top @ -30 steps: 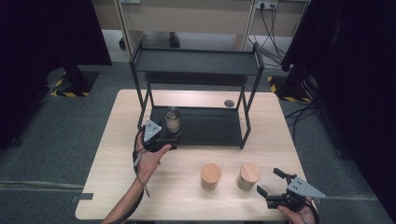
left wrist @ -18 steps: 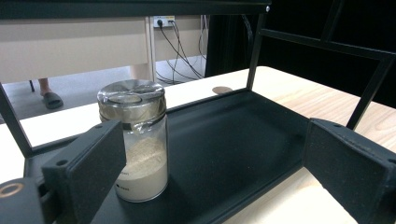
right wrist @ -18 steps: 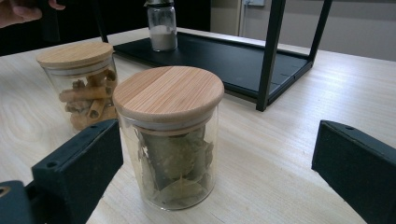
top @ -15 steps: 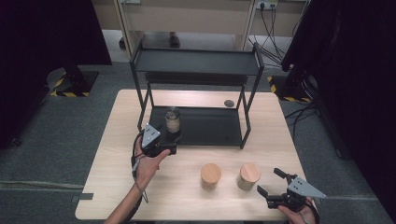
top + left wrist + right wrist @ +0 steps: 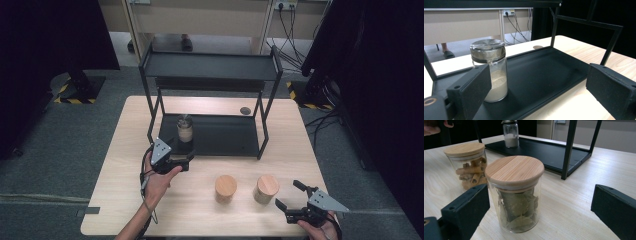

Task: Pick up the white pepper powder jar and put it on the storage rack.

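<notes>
Wooden desk [image 5: 125, 150] in high view: left gripper [image 5: 186, 161] sits just short of the black rack [image 5: 215, 67], jaws apart, shaker jar [image 5: 185, 128] standing free on the rack's bottom tray. Left gripper view: shaker jar [image 5: 489, 68] upright beyond the left pad, nothing clamped. Right gripper view: right gripper [image 5: 541, 212] jaws apart, bay-leaf jar [image 5: 515, 193] between them, untouched; pasta jar [image 5: 467, 165] behind.

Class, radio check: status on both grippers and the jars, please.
Left gripper open, just short of the shaker jar on the rack's lower tray. Right gripper open, facing the leaf jar. Nothing between.
</notes>
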Action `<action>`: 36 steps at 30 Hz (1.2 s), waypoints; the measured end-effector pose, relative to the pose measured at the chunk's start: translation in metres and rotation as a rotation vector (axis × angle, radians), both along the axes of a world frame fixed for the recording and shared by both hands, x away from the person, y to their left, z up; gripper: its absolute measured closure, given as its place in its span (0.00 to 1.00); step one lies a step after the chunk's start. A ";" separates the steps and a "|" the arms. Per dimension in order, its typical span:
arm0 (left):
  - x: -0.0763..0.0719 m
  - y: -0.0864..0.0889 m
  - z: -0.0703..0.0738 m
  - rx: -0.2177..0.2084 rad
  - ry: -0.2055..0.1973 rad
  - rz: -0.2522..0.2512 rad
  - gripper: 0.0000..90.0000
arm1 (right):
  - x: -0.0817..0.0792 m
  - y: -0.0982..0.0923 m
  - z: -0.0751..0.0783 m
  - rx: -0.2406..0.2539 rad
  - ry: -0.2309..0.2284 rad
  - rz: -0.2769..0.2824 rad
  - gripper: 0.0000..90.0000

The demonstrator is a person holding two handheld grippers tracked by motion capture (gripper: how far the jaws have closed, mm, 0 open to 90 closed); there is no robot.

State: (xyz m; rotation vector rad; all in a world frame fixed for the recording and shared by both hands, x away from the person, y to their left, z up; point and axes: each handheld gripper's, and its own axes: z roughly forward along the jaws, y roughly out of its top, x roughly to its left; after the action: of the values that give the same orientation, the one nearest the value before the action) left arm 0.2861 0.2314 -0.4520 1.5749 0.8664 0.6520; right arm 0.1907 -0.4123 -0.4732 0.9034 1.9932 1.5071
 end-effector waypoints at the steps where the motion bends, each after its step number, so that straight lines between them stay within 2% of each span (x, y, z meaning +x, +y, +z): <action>1: -0.001 0.000 -0.001 -0.002 0.000 -0.001 0.06 | 0.000 0.000 0.000 0.000 0.000 0.000 0.02; 4: -0.004 0.000 -0.002 0.008 -0.001 -0.004 0.06 | 0.000 0.000 0.000 0.000 0.000 0.000 0.02; 19: -0.015 0.001 -0.009 -0.002 0.001 -0.015 0.06 | 0.000 0.000 0.000 -0.001 -0.001 0.000 0.02; 36: -0.027 0.003 -0.019 0.010 0.009 -0.033 0.06 | 0.000 0.001 0.000 -0.002 -0.001 0.002 0.02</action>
State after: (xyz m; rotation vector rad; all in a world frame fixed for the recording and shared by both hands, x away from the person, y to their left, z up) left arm 0.2590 0.2346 -0.4711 1.5991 0.8431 0.6276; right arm 0.1909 -0.4115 -0.4732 0.8999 1.9951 1.5059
